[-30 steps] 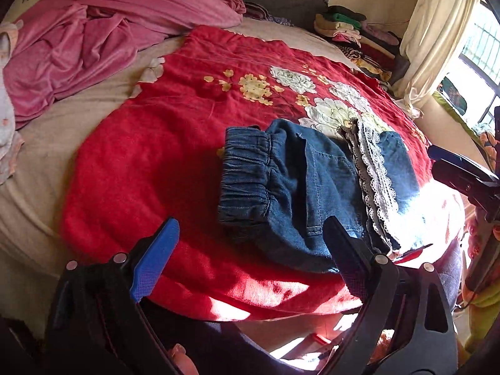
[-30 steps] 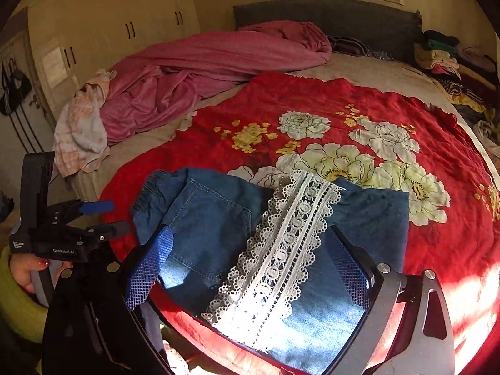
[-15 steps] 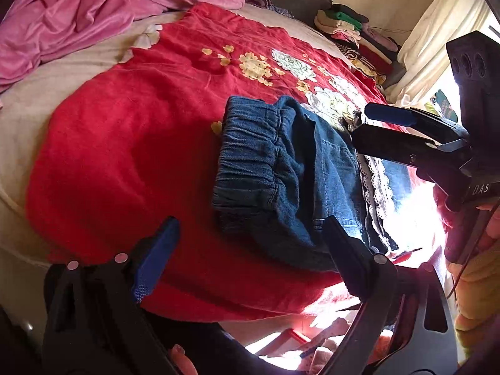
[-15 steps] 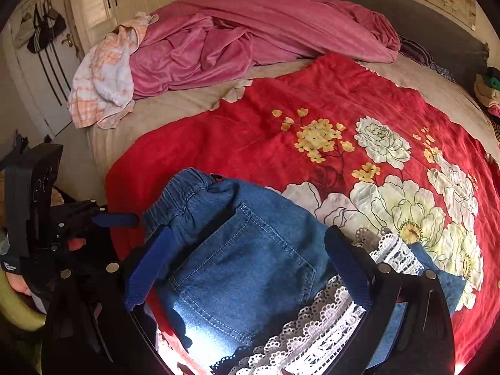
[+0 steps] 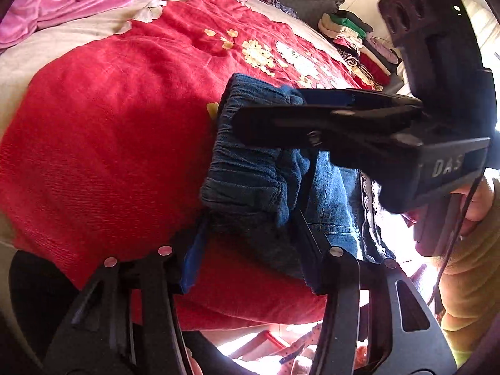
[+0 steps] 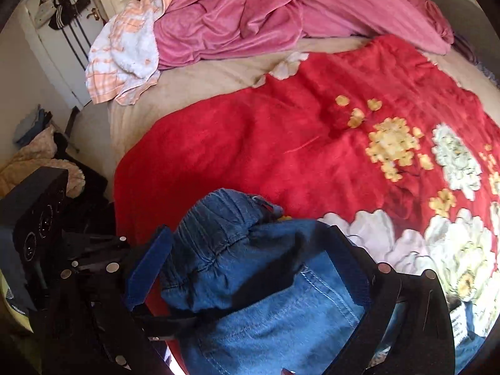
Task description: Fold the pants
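So the denim pants [image 5: 250, 168] are folded up near the front edge of the bed, lying on the red flowered blanket [image 6: 281, 143], elastic waistband bunched toward the left. The left gripper [image 5: 250, 240] has its fingers spread apart on either side of the waistband's near corner. The right gripper [image 6: 250, 268] is also spread wide, straddling the waistband's far part from above. A crumpled pink blanket [image 6: 250, 15] sits further back, plus a checked towel [image 6: 125, 50].
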Demonstrator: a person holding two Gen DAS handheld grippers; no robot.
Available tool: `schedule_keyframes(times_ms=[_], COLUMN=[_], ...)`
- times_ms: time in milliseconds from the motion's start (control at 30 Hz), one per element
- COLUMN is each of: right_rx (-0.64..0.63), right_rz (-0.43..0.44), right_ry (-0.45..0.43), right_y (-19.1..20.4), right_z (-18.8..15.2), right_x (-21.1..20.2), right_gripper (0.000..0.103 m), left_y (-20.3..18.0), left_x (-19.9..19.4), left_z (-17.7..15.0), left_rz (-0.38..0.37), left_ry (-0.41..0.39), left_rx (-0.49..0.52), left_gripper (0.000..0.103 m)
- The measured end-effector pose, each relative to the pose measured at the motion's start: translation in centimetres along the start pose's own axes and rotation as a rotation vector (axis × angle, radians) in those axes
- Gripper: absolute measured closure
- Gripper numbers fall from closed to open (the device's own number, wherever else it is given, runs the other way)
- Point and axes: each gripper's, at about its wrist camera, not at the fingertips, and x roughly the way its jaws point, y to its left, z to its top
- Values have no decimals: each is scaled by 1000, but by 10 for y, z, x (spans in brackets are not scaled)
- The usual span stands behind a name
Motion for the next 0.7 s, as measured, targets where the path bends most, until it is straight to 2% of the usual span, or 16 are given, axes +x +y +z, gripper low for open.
schedule_keyframes(times_ms=[33, 67, 133, 200, 233, 300, 467, 633, 700], right_rx=[-6, -12, -7, 30, 45, 57, 107, 131, 143], right_rz=[8, 11, 18, 48, 71, 109, 202, 217, 216], right_ry=[15, 27, 20, -8, -28, -74, -186, -262, -290], right_y=[0, 0, -1, -8, -11, -16, -26, -38, -45], right_z=[-1, -3, -6, -8, -10, -15, -31, -44, -51], right_x=[8, 14, 15, 5, -3, -20, -60, -98, -112], right_gripper=[11, 33, 41, 54, 57, 64, 67, 67, 67], left_y=[0, 1, 3, 3, 3, 2, -6, -28, -43], left_x=[0, 1, 2, 1, 1, -1, -5, -3, -3], left_z=[0, -1, -1, -1, 0, 1, 5, 13, 17], left_rz=[0, 0, -2, -11, -15, -28, -61, -164, -201], left_ry=[1, 2, 8, 11, 9, 1, -24, 9, 16], left_rx=[-1, -4, -6, -7, -6, -9, -13, -11, 6], left_gripper=[59, 59, 59, 59, 59, 53, 34, 34, 38])
